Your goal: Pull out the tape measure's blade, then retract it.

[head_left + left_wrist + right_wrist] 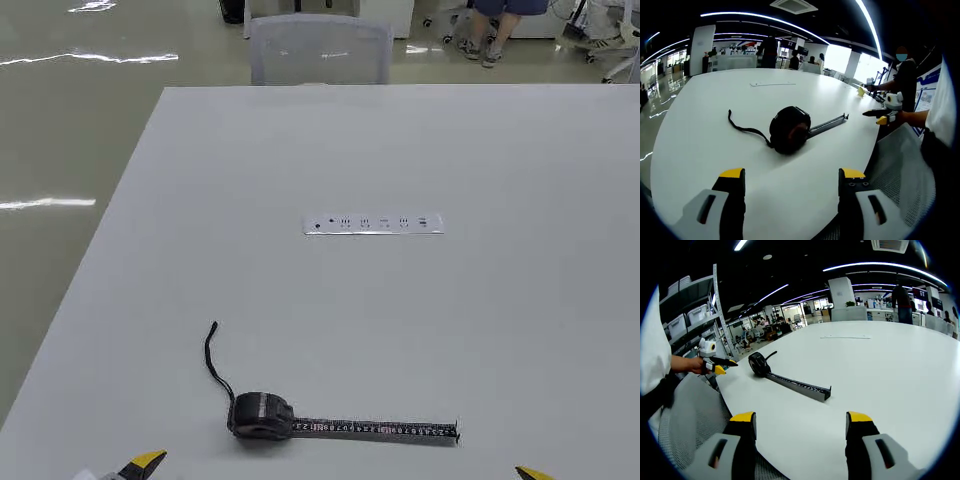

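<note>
the tape measure [262, 416] lies on the white table [400, 150] near its front edge, with the case to the left. its blade [375, 430] is drawn out flat to the right and ends in the hook [456, 432], and the black strap [212, 360] curls away toward the far side. the left gripper [792, 174] sits at the table edge short of the case, jaws wide apart and holding nothing. the right gripper [802, 416] is likewise wide open and empty, and faces the hook end of the blade from a little way off. with the blade already out on the table, the step in hand looks to be the retraction. to do it well, bring the left gripper over the case and close on it firmly to pin it, keeping clear of the strap. then take the blade near the hook with the right and feed it back slowly rather than let it snap in. whether a lock holds the blade cannot be told from here; if one does, it must be released first.
</note>
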`<state>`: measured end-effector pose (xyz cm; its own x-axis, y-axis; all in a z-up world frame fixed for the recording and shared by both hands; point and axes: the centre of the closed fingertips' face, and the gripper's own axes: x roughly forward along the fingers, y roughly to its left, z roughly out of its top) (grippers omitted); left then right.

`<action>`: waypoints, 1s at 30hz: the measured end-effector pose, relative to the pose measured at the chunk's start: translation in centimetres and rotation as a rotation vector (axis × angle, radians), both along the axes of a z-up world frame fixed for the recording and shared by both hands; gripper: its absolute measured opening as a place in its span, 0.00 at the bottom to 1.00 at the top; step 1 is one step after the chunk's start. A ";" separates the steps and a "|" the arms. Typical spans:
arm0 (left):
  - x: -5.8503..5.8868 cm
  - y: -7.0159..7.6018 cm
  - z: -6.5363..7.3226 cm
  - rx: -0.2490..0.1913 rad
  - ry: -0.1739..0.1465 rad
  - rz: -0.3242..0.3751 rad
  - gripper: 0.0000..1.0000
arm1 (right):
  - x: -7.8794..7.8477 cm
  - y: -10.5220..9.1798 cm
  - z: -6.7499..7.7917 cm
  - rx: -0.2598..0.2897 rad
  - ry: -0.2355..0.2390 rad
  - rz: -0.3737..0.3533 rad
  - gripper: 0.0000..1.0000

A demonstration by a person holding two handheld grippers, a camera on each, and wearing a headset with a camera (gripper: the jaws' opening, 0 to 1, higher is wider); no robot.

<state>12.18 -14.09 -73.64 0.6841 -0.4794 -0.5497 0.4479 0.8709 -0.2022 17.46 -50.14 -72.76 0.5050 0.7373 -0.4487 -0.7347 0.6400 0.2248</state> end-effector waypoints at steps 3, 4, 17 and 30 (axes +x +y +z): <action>0.1 -0.1 0.0 0.004 0.000 -0.007 0.74 | 0.0 0.0 -0.1 -0.003 0.002 0.007 0.73; 0.1 -0.1 0.0 0.006 0.001 -0.012 0.74 | 0.0 0.0 -0.2 -0.006 0.001 0.010 0.73; 0.9 0.1 0.3 0.020 0.003 -0.043 0.73 | 0.4 -0.1 -0.3 -0.014 0.004 0.035 0.73; 2.0 0.2 0.4 0.037 0.001 -0.080 0.72 | 1.2 -0.2 -0.2 -0.025 -0.001 0.057 0.72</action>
<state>14.20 -13.93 -73.20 0.6434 -0.5124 -0.5687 0.5165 0.8389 -0.1716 18.70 -50.29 -72.99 0.4631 0.7534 -0.4669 -0.7705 0.6025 0.2080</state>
